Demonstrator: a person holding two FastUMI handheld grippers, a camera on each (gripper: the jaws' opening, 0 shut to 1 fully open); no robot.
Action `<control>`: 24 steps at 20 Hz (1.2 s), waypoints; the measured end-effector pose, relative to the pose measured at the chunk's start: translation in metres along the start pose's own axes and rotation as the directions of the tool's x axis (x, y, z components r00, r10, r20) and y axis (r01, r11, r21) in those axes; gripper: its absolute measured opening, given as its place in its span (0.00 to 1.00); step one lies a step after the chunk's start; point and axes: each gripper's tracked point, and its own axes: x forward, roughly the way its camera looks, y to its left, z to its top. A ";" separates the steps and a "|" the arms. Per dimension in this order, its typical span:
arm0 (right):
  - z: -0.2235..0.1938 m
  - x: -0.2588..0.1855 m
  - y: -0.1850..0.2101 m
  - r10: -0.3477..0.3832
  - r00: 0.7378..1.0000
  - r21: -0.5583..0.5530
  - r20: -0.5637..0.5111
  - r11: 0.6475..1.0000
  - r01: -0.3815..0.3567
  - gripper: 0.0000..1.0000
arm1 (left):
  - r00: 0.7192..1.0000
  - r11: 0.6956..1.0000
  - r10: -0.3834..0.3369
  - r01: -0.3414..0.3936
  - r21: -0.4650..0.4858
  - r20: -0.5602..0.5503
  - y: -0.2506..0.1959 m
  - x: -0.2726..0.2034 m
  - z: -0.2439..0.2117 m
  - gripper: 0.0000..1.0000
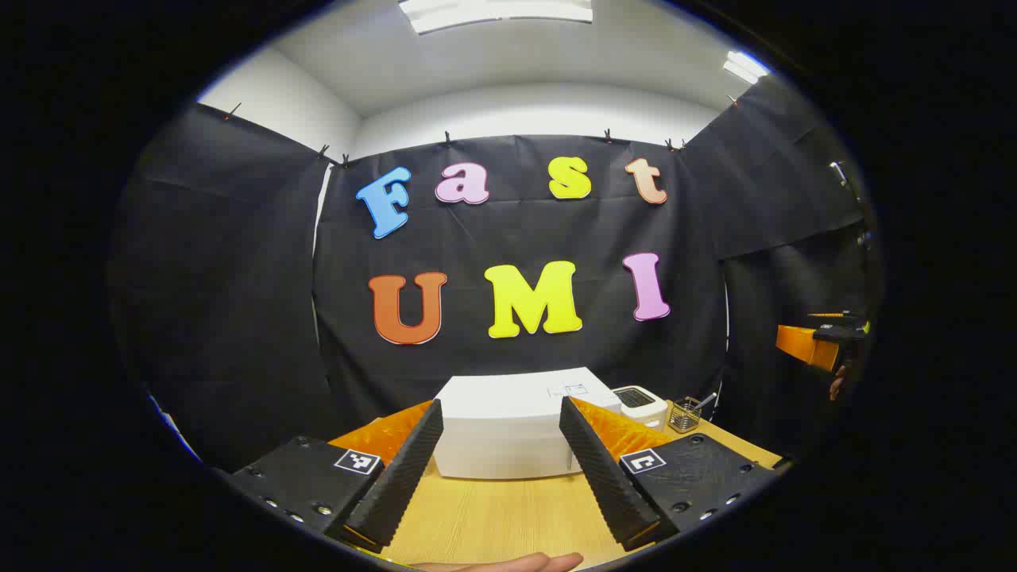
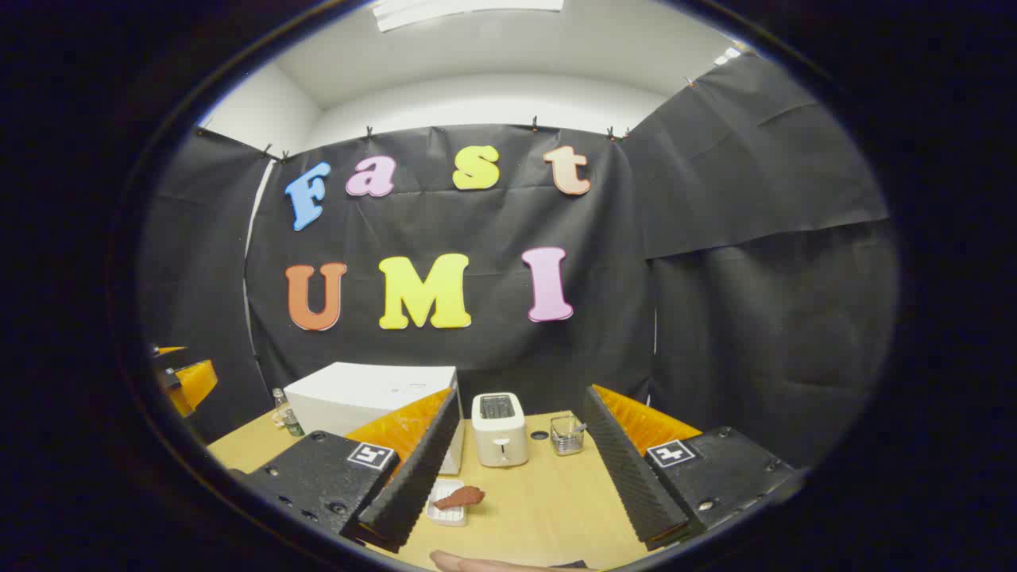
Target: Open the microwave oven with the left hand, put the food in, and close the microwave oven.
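Microwave oven [image 1: 512,433], a white box, is seen low in the centre of the left gripper view, standing on the wooden table [image 1: 493,516] straight ahead of the left gripper [image 1: 500,469] and framed between its two ribbed fingers, which are spread wide with nothing held. The oven's long side runs across the frame, left to right, and its front face is turned toward the camera; no handle or door edge can be made out at this size, and the door appears shut. In the right gripper view the same oven sits at the lower left of the frame, partly hidden behind the left finger of the right gripper [image 2: 512,469], whose fingers are also spread wide and empty. The food [image 2: 461,498], a reddish-brown piece on a small white tray [image 2: 445,512], lies at the lower centre of that view, just beside the inner edge of that left finger and in front of the oven's right end. A white toaster [image 2: 499,429] and a small wire holder [image 2: 566,435] stand to the right of the oven. The left gripper is judged the nearer and better aligned to the oven, so the door is its job first; the right gripper is judged closer to the food. The task is judged not yet begun.
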 end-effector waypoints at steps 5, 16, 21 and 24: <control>-0.001 -0.002 -0.005 -0.002 1.000 -0.002 -0.001 1.000 0.002 1.00 | 1.000 1.000 -0.011 0.011 0.001 -0.007 -0.009 -0.001 -0.002 0.95; -0.005 -0.002 -0.011 -0.002 1.000 -0.016 0.000 1.000 0.002 1.00 | 1.000 1.000 -0.010 0.010 -0.025 -0.015 -0.015 0.009 -0.008 0.95; -0.012 0.001 -0.001 0.032 0.999 -0.017 -0.005 0.999 -0.033 0.90 | 1.000 0.999 0.008 -0.009 -0.044 -0.013 -0.017 0.020 -0.019 0.95; -0.016 0.007 0.000 0.054 0.999 0.004 -0.007 0.999 -0.054 1.00 | 1.000 0.998 0.029 -0.029 -0.052 -0.006 -0.017 0.033 -0.025 0.95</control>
